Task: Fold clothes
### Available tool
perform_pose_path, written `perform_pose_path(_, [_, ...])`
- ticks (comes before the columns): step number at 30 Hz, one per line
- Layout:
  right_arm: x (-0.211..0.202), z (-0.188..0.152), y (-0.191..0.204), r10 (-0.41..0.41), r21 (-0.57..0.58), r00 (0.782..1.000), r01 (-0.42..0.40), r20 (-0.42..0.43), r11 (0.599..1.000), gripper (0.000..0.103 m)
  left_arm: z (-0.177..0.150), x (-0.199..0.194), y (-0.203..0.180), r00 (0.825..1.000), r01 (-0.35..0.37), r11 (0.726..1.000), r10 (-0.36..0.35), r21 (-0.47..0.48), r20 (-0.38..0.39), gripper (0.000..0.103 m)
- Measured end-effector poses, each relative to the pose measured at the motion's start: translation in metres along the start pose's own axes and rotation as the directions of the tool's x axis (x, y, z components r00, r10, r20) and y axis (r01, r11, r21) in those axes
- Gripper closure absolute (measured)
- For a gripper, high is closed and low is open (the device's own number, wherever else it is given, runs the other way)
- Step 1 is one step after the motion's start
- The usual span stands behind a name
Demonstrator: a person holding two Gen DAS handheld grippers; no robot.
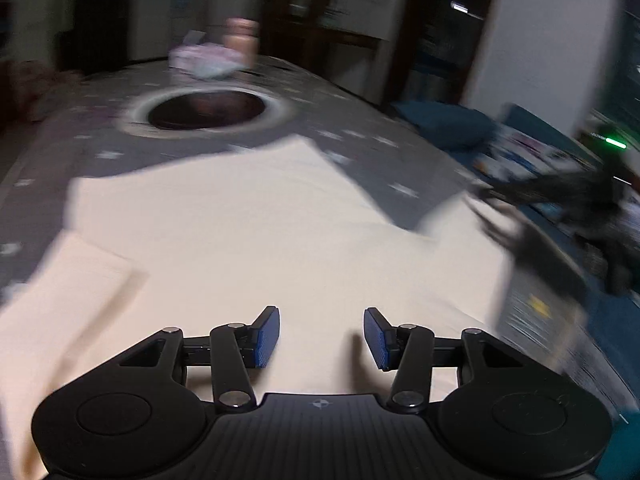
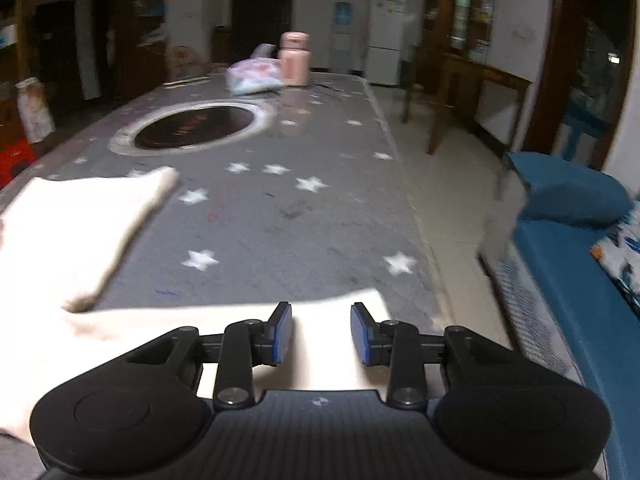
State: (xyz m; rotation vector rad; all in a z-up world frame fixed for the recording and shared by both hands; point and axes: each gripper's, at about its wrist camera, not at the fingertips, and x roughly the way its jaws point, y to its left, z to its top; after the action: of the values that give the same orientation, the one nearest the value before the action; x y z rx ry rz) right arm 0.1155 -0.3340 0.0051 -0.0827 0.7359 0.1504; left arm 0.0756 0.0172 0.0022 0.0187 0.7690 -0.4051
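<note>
A cream garment lies spread flat on the grey star-patterned table. My left gripper is open and empty, just above the middle of the garment. The other gripper shows blurred at the right of the left wrist view, by the garment's right corner. In the right wrist view my right gripper is open and empty over the garment's near edge. A sleeve stretches away at the left.
A round dark burner is set in the table beyond the garment. A pink jar and a plastic bag stand at the far end. A blue sofa runs along the right. Wooden chairs stand further back.
</note>
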Motion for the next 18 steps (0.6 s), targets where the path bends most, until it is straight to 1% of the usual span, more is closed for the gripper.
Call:
perform_pose_path(1, [-0.003,0.004,0.003,0.03,-0.006,1.0,-0.03,-0.001,1.0,0.07,0.003,-0.001,0.008,0.999,-0.052,0.998,0.052,-0.021,0.015,0.053])
perform_pose_path(3, [-0.005,0.014,0.015,0.104,-0.017,0.995,-0.104,-0.008,0.994,0.069,0.008,-0.001,0.023,0.987,-0.153,0.987,0.155,-0.051,0.038,0.053])
perform_pose_path(5, [-0.008,0.022,0.026,0.177,-0.016,0.984,-0.177,-0.013,0.984,0.069,0.012,-0.001,0.033,0.966,-0.252,0.967,0.254,-0.047,0.044,0.053])
perform_pose_path(6, [-0.009,0.026,0.032,0.207,-0.016,0.978,-0.208,-0.013,0.978,0.069,0.013,0.001,0.037,0.956,-0.288,0.957,0.289,-0.038,0.043,0.053])
perform_pose_path(7, [-0.009,0.03,0.039,0.24,-0.018,0.971,-0.241,-0.015,0.97,0.069,0.013,0.003,0.04,0.95,-0.309,0.951,0.309,-0.026,0.038,0.053])
perform_pose_path(9, [-0.006,0.039,0.055,0.292,-0.03,0.956,-0.293,-0.022,0.956,0.069,0.014,0.009,0.046,0.941,-0.337,0.941,0.337,-0.01,0.024,0.053])
perform_pose_path(12, [0.0,0.048,0.076,0.332,-0.067,0.942,-0.334,-0.036,0.94,0.069,0.011,0.019,0.051,0.939,-0.344,0.939,0.344,-0.006,-0.006,0.053])
perform_pose_path(14, [0.007,0.055,0.09,0.349,-0.09,0.936,-0.352,-0.045,0.932,0.068,0.008,0.021,0.052,0.941,-0.338,0.941,0.338,-0.002,-0.001,0.055])
perform_pose_path(15, [0.01,0.057,0.095,0.352,-0.097,0.935,-0.355,-0.051,0.93,0.068,0.007,0.021,0.053,0.943,-0.334,0.943,0.334,-0.001,0.005,0.058])
perform_pose_path(16, [0.014,0.059,0.099,0.354,-0.102,0.934,-0.358,-0.056,0.928,0.068,0.007,0.02,0.054,0.943,-0.331,0.943,0.331,0.0,0.01,0.065])
perform_pose_path(17, [0.017,0.061,0.103,0.354,-0.107,0.933,-0.359,-0.061,0.927,0.068,0.006,0.018,0.056,0.944,-0.331,0.944,0.331,-0.003,0.018,0.078])
perform_pose_path(18, [0.022,0.063,0.106,0.353,-0.106,0.933,-0.359,-0.068,0.928,0.068,0.006,0.016,0.06,0.945,-0.327,0.945,0.327,-0.015,0.026,0.083])
